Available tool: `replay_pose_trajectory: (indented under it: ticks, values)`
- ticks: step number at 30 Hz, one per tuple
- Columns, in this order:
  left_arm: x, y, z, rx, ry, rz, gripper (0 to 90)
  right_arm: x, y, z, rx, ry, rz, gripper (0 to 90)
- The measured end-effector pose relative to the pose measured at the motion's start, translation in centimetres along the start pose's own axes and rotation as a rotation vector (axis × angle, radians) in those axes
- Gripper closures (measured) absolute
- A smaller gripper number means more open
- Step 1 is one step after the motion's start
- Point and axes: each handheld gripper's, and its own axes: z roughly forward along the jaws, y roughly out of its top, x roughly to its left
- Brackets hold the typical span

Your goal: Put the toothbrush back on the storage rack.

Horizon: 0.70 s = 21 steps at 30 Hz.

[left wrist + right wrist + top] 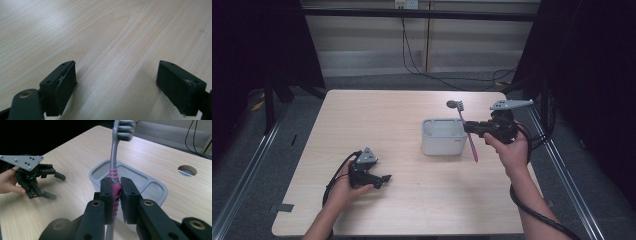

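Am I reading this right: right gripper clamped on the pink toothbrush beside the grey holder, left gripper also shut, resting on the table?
Not quite. The left gripper is open: the left gripper view shows its jaws standing wide apart over bare table, nothing between them. The rest holds: the right gripper is clamped on the pink toothbrush beside the grey holder.

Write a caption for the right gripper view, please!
Right gripper clamps a toothbrush above the grey holder.

A grey holder (442,137) stands on the wooden table (377,120).
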Motion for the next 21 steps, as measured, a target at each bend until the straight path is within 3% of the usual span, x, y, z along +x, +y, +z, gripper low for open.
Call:
replay_pose_trajectory:
  ticks: [21]
  values:
    - [0.0,0.0,0.0,0.000,-0.001,-0.001,16.0,-0.4,1.6,0.6,-0.077,-0.050,-0.006,80.8]
